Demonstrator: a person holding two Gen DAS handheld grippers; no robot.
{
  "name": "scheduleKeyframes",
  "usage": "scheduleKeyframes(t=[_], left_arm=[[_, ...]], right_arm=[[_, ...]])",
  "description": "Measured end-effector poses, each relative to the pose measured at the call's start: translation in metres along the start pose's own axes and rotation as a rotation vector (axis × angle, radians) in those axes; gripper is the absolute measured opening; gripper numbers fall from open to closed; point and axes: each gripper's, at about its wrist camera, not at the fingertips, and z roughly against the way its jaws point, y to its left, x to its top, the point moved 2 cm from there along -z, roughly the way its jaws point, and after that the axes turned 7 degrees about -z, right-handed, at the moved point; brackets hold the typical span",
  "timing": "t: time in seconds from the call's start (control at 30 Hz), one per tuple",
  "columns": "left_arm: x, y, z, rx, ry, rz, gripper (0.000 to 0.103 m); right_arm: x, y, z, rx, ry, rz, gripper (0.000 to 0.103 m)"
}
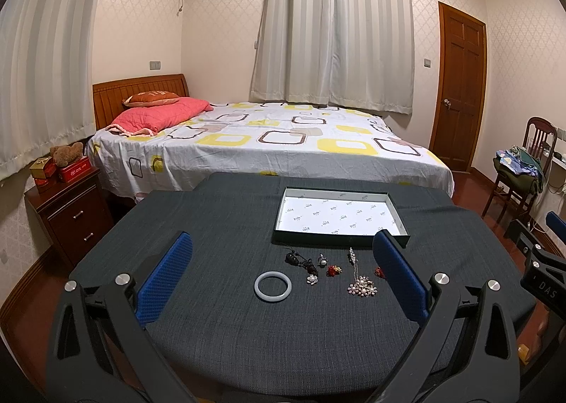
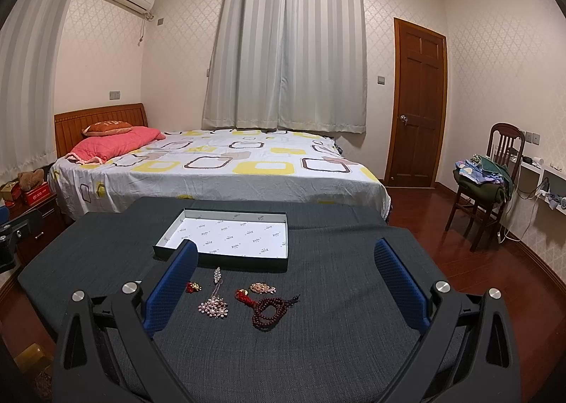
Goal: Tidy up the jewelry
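Note:
Jewelry lies on a dark grey cloth-covered table (image 1: 219,254). In the left wrist view I see a pale jade bangle (image 1: 272,286), a dark beaded piece (image 1: 299,260), a pearl flower brooch (image 1: 361,286) and small red pieces (image 1: 333,270). An empty box tray (image 1: 339,217) with white lining sits behind them. My left gripper (image 1: 283,268) is open above the table, empty. In the right wrist view, my right gripper (image 2: 284,272) is open and empty over the brooch (image 2: 213,307), a dark red bead bracelet (image 2: 270,309) and the tray (image 2: 226,235).
A bed (image 1: 269,144) stands just behind the table. A nightstand (image 1: 70,212) with red boxes is at the left. A wooden chair (image 2: 488,183) piled with clothes and a door (image 2: 419,109) are at the right.

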Motion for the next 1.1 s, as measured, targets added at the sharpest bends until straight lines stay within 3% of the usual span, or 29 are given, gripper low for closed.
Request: scheduleKeyframes(t=[0.33,0.53,0.7,0.83,0.93,1.1], left_arm=[[-0.007,0.003,-0.007,0.000,0.011,0.006,0.100],[-0.026,0.014,-0.035,-0.024,0.034,0.047,0.100],[-0.053,0.016,-0.077,0.008,0.093,0.027,0.100],[-0.074,0.010,-0.117,-0.029,0.151,-0.005,0.100],[-0.090,0.009,-0.150,-0.068,0.196,0.028,0.100],[-0.114,0.009,-0.213,-0.050,0.307,0.027,0.100]], right_arm=[[-0.003,0.000,-0.004,0.000,0.008,0.000,0.098],[-0.019,-0.001,-0.025,0.013,0.031,-0.010,0.098],[-0.049,-0.003,-0.060,0.017,0.063,-0.008,0.098],[-0.078,-0.004,-0.094,0.011,0.136,-0.007,0.098],[-0.098,-0.006,-0.118,0.006,0.183,-0.012,0.098],[-0.123,-0.004,-0.149,0.002,0.270,-0.007,0.098]])
